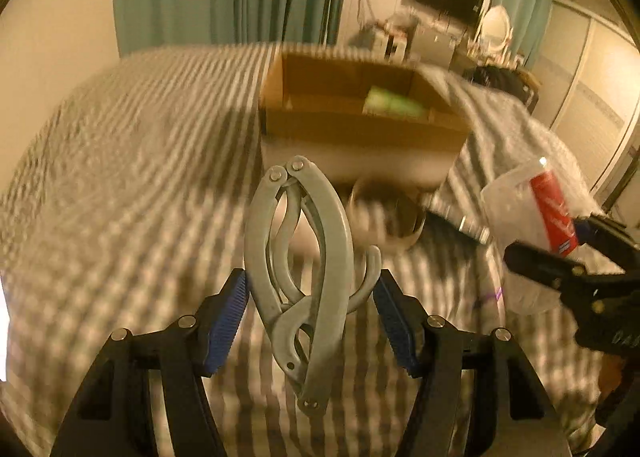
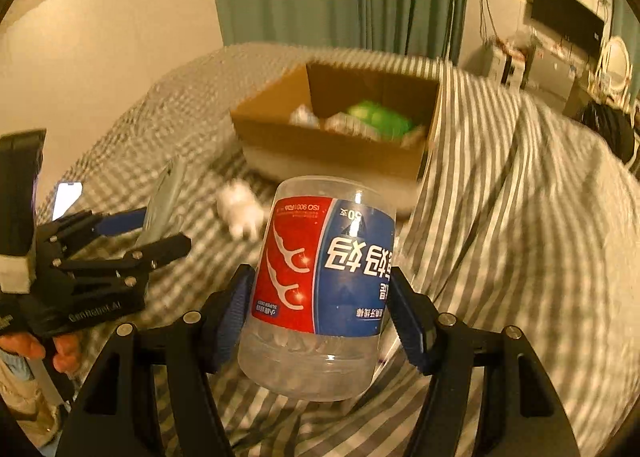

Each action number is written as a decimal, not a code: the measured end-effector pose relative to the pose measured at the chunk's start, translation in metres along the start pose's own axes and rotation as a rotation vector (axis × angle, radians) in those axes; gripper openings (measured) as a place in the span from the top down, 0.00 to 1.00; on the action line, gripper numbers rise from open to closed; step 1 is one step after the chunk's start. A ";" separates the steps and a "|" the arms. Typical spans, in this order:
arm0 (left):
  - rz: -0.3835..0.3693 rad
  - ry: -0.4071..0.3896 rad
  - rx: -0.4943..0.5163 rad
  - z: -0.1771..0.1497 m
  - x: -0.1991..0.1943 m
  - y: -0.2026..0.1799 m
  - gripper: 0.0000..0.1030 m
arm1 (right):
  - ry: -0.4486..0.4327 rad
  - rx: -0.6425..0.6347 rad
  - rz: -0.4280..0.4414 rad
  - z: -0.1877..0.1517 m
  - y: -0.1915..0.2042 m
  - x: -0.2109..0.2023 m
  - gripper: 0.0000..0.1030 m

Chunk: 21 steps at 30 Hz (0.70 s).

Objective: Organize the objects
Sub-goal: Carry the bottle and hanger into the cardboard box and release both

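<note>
In the left wrist view my left gripper (image 1: 312, 281) is shut on a silver metal hinged tool (image 1: 336, 241), held upright between the blue pads (image 1: 230, 317). To its right, my right gripper (image 1: 572, 245) holds a clear plastic jar (image 1: 516, 209) with a red label. The right wrist view shows the right gripper (image 2: 320, 277) shut on that jar (image 2: 344, 249), label upside down. At the left of that view my left gripper (image 2: 160, 231) carries the metal tool (image 2: 168, 193). An open cardboard box (image 1: 360, 129) (image 2: 328, 149) lies ahead on the bed, with a green object (image 2: 380, 117) inside.
A striped bed cover (image 2: 520, 197) spreads under everything and rises in folds to the right of the box. A small white object (image 2: 240, 211) lies in front of the box. Crumpled white items sit inside the box. A person's hand (image 2: 24, 345) grips the left tool. Green curtains hang behind.
</note>
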State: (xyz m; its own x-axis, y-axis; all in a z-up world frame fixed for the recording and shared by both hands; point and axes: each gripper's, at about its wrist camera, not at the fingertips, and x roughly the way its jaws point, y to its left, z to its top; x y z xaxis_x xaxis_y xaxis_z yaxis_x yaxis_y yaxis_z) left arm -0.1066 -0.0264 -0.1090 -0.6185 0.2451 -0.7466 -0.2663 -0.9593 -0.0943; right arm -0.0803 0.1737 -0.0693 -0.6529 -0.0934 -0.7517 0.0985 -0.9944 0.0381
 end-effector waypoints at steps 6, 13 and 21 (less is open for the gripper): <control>0.039 -0.190 0.076 0.075 -0.034 -0.012 0.37 | -0.162 -0.048 -0.023 0.059 -0.004 -0.035 0.37; 0.044 -0.285 0.097 0.152 -0.024 -0.011 0.37 | -0.264 -0.055 -0.043 0.130 -0.026 -0.034 0.37; 0.032 -0.260 0.105 0.203 0.040 -0.003 0.37 | -0.255 -0.051 -0.060 0.188 -0.050 0.022 0.37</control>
State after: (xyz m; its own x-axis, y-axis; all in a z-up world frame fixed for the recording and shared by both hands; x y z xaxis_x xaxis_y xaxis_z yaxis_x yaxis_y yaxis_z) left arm -0.2805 0.0152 -0.0052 -0.7933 0.2560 -0.5525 -0.3103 -0.9506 0.0050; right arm -0.2413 0.2120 0.0361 -0.8264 -0.0504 -0.5609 0.0875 -0.9954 -0.0396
